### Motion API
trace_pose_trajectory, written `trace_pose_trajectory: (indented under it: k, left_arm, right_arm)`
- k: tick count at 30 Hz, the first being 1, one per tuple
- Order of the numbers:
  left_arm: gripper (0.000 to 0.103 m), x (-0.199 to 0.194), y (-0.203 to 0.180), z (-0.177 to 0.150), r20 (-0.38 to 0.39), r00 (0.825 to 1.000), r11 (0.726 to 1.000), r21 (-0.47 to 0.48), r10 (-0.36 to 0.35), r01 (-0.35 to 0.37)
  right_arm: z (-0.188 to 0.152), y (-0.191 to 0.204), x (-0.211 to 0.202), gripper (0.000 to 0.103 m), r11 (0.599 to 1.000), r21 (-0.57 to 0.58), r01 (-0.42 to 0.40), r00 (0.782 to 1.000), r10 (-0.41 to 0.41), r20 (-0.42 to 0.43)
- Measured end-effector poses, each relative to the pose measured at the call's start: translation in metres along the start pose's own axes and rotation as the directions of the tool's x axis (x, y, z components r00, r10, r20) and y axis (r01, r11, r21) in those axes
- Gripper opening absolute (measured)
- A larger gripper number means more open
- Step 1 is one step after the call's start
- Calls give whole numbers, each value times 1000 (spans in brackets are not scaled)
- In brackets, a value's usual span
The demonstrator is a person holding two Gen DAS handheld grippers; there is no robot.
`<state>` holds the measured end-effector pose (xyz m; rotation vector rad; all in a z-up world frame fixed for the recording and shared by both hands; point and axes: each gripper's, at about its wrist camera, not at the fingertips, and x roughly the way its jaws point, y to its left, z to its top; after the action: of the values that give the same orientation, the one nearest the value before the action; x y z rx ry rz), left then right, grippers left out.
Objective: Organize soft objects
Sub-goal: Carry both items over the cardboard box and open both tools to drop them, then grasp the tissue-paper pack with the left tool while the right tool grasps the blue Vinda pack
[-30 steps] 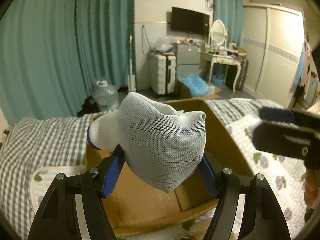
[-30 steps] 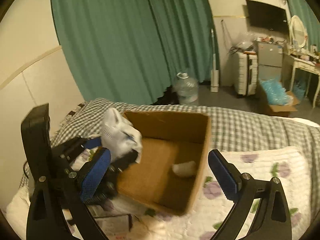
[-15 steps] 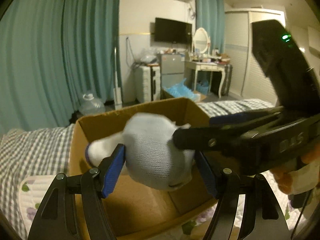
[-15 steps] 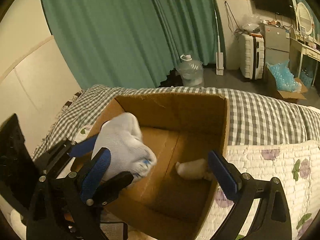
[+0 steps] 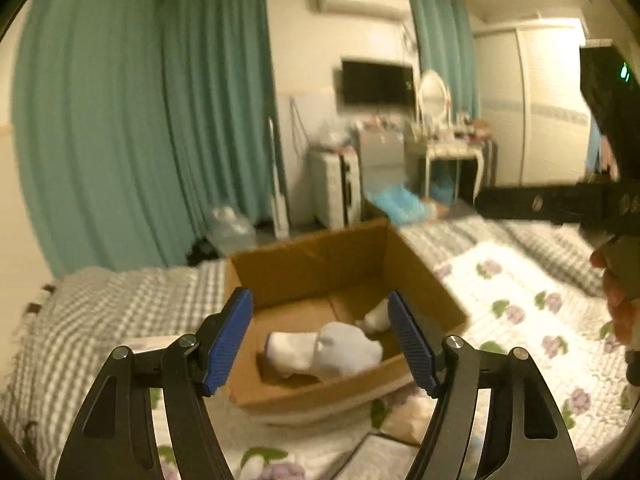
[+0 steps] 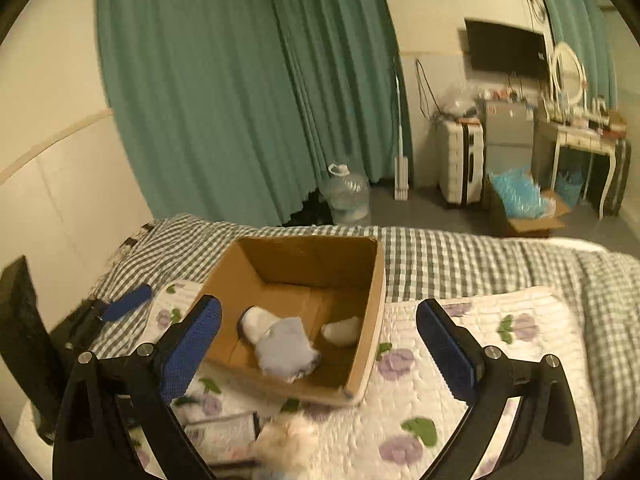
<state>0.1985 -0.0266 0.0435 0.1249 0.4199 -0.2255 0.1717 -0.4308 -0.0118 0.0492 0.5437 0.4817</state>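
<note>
An open cardboard box (image 5: 424, 276) (image 6: 374, 292) sits on the bed. A white knit glove (image 5: 328, 350) (image 6: 280, 346) lies on the box floor, with a smaller white soft item (image 5: 376, 316) (image 6: 342, 330) beside it. My left gripper (image 5: 320, 344) is open and empty, held above the box's near side. My right gripper (image 6: 320, 354) is open and empty, above the box's near wall. The left gripper's blue fingertip (image 6: 128, 302) shows at the left of the right wrist view. A cream fluffy item (image 6: 288, 436) (image 5: 408, 416) lies on the quilt in front of the box.
The bed has a grey checked blanket (image 6: 440, 256) and a floral quilt (image 6: 500, 360). A flat framed object (image 6: 224, 436) lies by the fluffy item. Beyond the bed stand teal curtains, a water jug (image 6: 346, 196), a suitcase (image 6: 458, 160) and a dressing table.
My left gripper opened and let go of the white glove, which now lies in the box. Both grippers drew back from the box.
</note>
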Motion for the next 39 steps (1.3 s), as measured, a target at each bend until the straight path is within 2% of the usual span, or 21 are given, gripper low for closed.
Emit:
trace_pose_trajectory:
  k: [2,6,8,10,13,15,18,23,27,28,31,33,35,39]
  left_arm:
    - [87,-36,-4,-2,57,998,1000,-16,3,-2]
    - [87,-95,-9,-12,162,986,997,-78,30,-18]
    - [87,-112,-10,-18,178,983,994,-103,39,-21]
    - [87,-121,-10,-27,170,982,991,-125,77,-56]
    - [87,-123,-7,-45,129,986,985,-154,101,-81]
    - [87,-118,0,-62,85,991,979,-188,100,-83]
    - [87,-105,10,-90,2,994,967,-230,110,-106]
    - [87,-77,14,-131,-145,986,962,-245,88,-122]
    - [87,-65,3,-146,-205,978,969,-229,47,-95]
    - [87,-63,0,-149,-216,976,971,-222,39,-88]
    - [87,-58,-8,-155,-246,969,975,-216,-5,-50]
    - [87,-53,-8,-158,-261,964,974,-228,-40,-22]
    - [87,-51,-10,-158,-270,962,975,-223,-51,-10]
    - [87,-43,-14,-160,-278,958,975,-224,-73,9]
  right_arm:
    - [-7,12,-17,99,999,-37,14,1000,-14,3]
    - [-37,28,-45,101,994,-94,52,998,-53,-14]
    - [-53,33,-50,101,991,-118,66,997,-71,-35]
    - [-77,39,-52,101,987,-142,79,994,-89,-65]
    - [-109,42,-49,101,984,-155,87,989,-104,-103]
    - [-128,42,-42,101,985,-145,96,986,-113,-121]
    - [-153,40,-20,101,986,-137,97,973,-123,-194]
    - [-174,42,16,101,985,-153,82,954,-123,-275]
    - [-186,35,35,100,993,-113,46,935,-82,-346]
    - [-188,35,37,99,993,-110,39,932,-76,-355]
    - [-191,36,41,77,995,-102,14,926,-51,-373]
    - [-190,36,38,57,996,-92,10,928,-43,-369]
    - [-187,35,34,52,997,-80,9,933,-37,-357]
    - [-181,32,26,52,997,-68,22,944,-43,-327]
